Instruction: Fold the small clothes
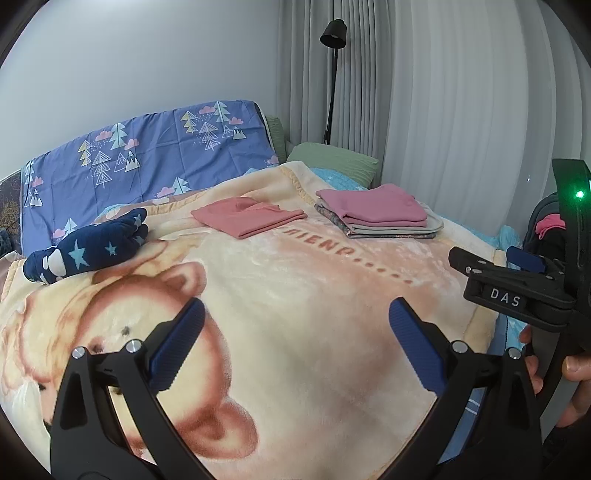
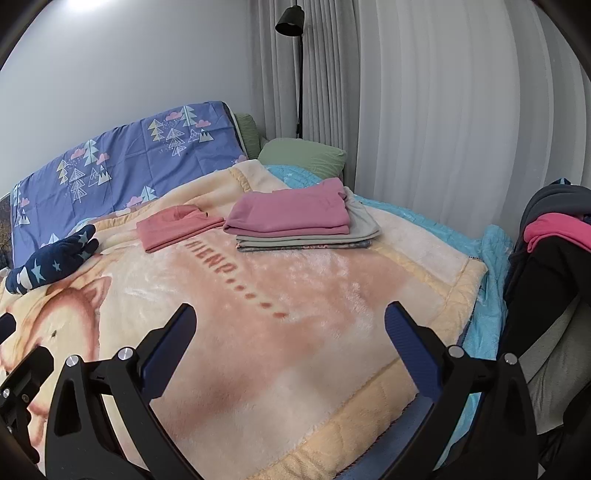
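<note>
Both claws spread wide and empty above the bear blanket, folded clothes lying at the far side of the bed.

Left claw [image 1: 295,343] at bottom centre of its frame, blue pads far apart, gripping nothing, hovering over the printed bear on the blanket [image 1: 295,295]. Right claw [image 2: 290,339] likewise gaping at bottom centre of its own view, nothing between the pads. Beyond, mid-frame: a folded salmon garment [image 2: 177,227] lying flat, just left of a neat stack [image 2: 295,221] topped by a folded pink piece. Further left, a crumpled navy star-print garment [image 2: 51,266] near the blanket's edge. Behind, a purple tree-print quilt [image 2: 129,158] and green pillow [image 2: 303,155]; upper centre, a black floor lamp [image 2: 291,22] against pale curtains [image 2: 443,110]. At right edge, heaped clothes [image 2: 554,229] beside the bed.
</note>
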